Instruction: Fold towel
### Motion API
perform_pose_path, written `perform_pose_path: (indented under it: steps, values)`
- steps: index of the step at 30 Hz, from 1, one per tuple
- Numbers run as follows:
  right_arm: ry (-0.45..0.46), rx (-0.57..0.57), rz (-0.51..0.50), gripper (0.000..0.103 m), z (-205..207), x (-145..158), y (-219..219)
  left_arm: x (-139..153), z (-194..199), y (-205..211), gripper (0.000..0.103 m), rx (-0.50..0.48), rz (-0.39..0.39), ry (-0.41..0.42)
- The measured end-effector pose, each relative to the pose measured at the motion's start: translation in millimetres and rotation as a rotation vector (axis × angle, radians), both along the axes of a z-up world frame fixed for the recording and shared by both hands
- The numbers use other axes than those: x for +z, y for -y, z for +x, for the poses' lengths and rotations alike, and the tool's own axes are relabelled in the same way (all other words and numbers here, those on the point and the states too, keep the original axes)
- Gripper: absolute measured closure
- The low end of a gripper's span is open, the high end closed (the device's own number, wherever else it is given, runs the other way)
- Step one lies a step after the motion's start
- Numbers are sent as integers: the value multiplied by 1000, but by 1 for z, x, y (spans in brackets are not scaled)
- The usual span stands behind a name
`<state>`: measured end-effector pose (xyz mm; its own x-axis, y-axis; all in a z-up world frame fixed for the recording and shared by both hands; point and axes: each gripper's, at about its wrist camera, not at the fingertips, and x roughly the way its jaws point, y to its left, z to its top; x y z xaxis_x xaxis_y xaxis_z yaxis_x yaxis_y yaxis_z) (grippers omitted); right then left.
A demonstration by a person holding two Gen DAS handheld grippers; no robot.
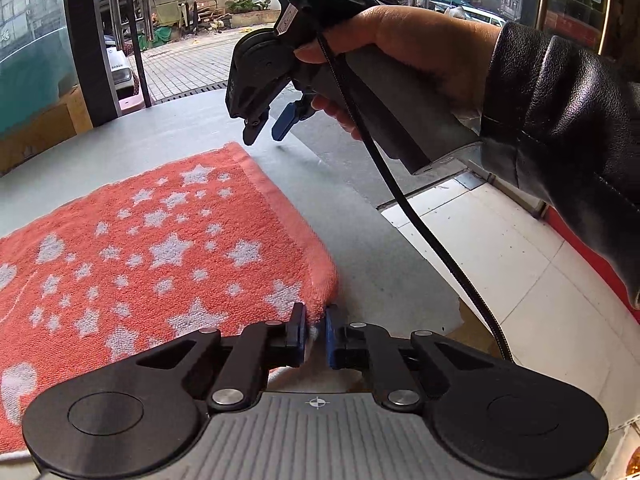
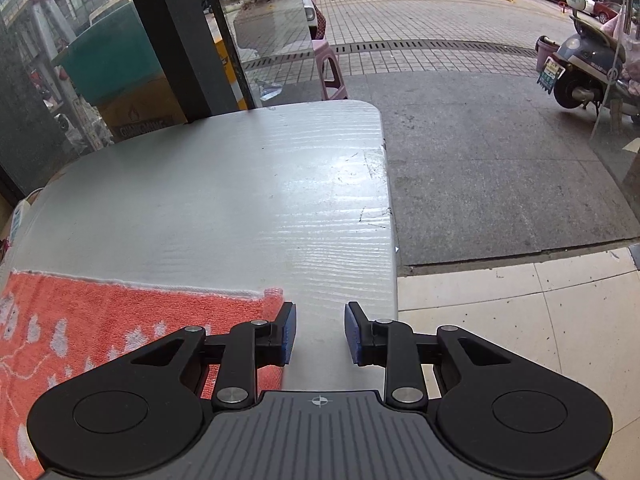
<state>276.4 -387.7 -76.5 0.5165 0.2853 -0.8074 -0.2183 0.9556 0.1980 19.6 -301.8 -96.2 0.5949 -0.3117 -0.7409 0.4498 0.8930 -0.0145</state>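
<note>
A coral towel [image 1: 160, 256] with white stars lies flat on the grey table [image 1: 372, 248]. At its near right corner my left gripper [image 1: 316, 334] is shut, with the towel's edge pinched between the blue pads. In the left wrist view, a hand in a black leather sleeve holds my right gripper [image 1: 265, 133] above the towel's far right corner, jaws apart. In the right wrist view, my right gripper [image 2: 320, 332] stands open over bare table [image 2: 240, 200], nothing between its fingers. The towel's corner [image 2: 274, 298] lies just left of its left finger.
The table's right edge [image 2: 388, 200] drops to tiled floor [image 2: 520, 320] and grey pavement. A dark door frame and glass [image 2: 172, 40] stand behind the table. A pink stool [image 2: 330, 68] and a scooter [image 2: 584, 68] are outside. A black cable [image 1: 420, 232] hangs from the right gripper.
</note>
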Motion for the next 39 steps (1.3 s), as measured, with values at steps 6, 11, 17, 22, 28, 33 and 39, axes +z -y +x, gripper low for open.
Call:
perform_pose_path:
  steps: [6, 11, 17, 22, 28, 33, 39]
  values:
    - [-25, 23, 20, 75, 13, -1, -16, 0, 0, -1, 93, -2, -6, -6]
    - [-37, 111, 8, 75, 9, 0, -29, 0, 0, -1, 93, -5, -9, -5]
    - [23, 142, -100, 90, 1, -4, -42, 0, 1, -1, 93, -4, -13, -7]
    - [41, 119, -61, 99, 0, -1, -37, 1, -2, -3, 93, 4, -22, -16]
    - [73, 106, 1, 99, -7, 17, -30, 8, -7, -14, 93, 24, -43, -13]
    - [102, 108, 48, 99, -14, 34, -35, 16, -14, -30, 93, 49, -63, 16]
    - [121, 111, 127, 99, -22, 51, -44, 28, -16, -63, 93, 104, -86, 63]
